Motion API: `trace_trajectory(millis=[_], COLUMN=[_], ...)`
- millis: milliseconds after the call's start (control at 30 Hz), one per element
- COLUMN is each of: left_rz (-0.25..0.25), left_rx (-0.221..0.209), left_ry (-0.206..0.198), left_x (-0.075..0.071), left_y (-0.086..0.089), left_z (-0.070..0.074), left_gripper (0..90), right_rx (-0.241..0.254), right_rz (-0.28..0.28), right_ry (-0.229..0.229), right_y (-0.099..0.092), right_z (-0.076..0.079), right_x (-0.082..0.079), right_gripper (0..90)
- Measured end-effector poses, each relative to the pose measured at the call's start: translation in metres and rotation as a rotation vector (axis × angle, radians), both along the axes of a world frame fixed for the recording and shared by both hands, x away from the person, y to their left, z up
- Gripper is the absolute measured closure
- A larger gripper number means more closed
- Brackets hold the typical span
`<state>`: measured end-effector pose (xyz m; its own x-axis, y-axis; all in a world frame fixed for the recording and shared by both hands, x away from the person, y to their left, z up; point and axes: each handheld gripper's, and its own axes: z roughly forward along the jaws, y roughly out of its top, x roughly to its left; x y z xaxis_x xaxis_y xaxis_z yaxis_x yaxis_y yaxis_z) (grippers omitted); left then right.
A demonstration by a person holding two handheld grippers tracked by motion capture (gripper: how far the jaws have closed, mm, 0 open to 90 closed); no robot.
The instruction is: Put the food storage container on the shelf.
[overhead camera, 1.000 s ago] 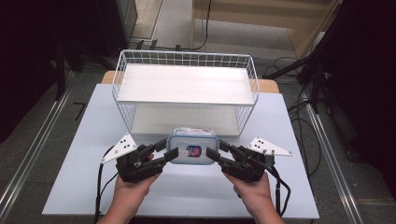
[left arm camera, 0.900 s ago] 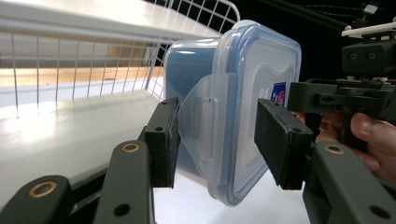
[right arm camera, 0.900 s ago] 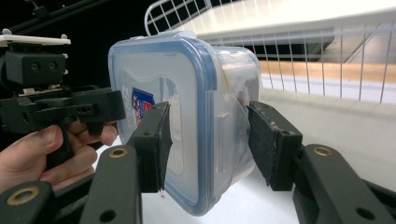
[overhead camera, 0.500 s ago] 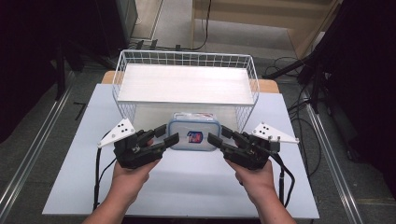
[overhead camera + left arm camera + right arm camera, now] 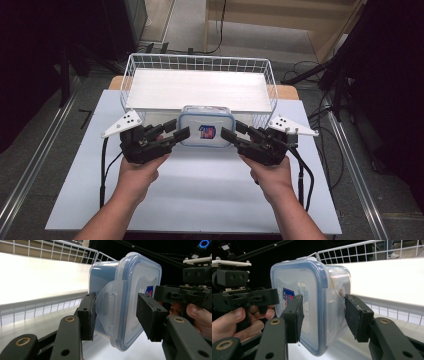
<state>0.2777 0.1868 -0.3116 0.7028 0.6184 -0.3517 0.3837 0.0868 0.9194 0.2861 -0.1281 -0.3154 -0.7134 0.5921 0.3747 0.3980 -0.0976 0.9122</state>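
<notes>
On the left of the high view, the left tool (image 5: 176, 135) is reaching in from the person's left hand (image 5: 137, 172), its jaws straddling the left end of the box (image 5: 206, 129). In the left gripper view, the left tool (image 5: 115, 312) is spreading its pads on either side of the box's (image 5: 132, 300) side latch, one pad touching the tub and the other standing just off the lid (so open, not clamping). The box, clear with a blue-rimmed lid, is sitting between the two tools at the near rim of the basket (image 5: 200, 65), above the white counter (image 5: 200, 200). On the right, the right tool (image 5: 235, 136) is mirroring this; in the right gripper view, the right tool (image 5: 322, 315) is bracketing the other latch of the box (image 5: 307, 290) with gaps at both pads, also open.
</notes>
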Motion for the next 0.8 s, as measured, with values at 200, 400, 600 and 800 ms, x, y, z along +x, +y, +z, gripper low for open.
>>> trace_trajectory(millis=[200,400,600,800], left_rz=[-0.004,-0.003,0.012,0.016], left_rx=[-0.015,-0.019,-0.036,-0.031], left_ry=[0.019,0.021,0.048,0.054], left_x=[0.013,0.023,0.034,0.044], left_y=[-0.002,-0.002,0.0,0.0], left_z=[0.007,0.015,0.019,0.027], left_gripper=[51.6,51.6,51.6,51.6], right_rx=[-0.005,0.007,0.013,0.024], right_rz=[-0.008,-0.019,-0.022,-0.017], right_ry=[0.004,-0.004,0.016,0.035], right_y=[-0.002,-0.002,0.0,0.001], right_z=[0.01,0.017,0.02,0.025], right_x=[0.011,0.021,0.032,0.044], right_gripper=[51.8,51.8,51.8,51.8])
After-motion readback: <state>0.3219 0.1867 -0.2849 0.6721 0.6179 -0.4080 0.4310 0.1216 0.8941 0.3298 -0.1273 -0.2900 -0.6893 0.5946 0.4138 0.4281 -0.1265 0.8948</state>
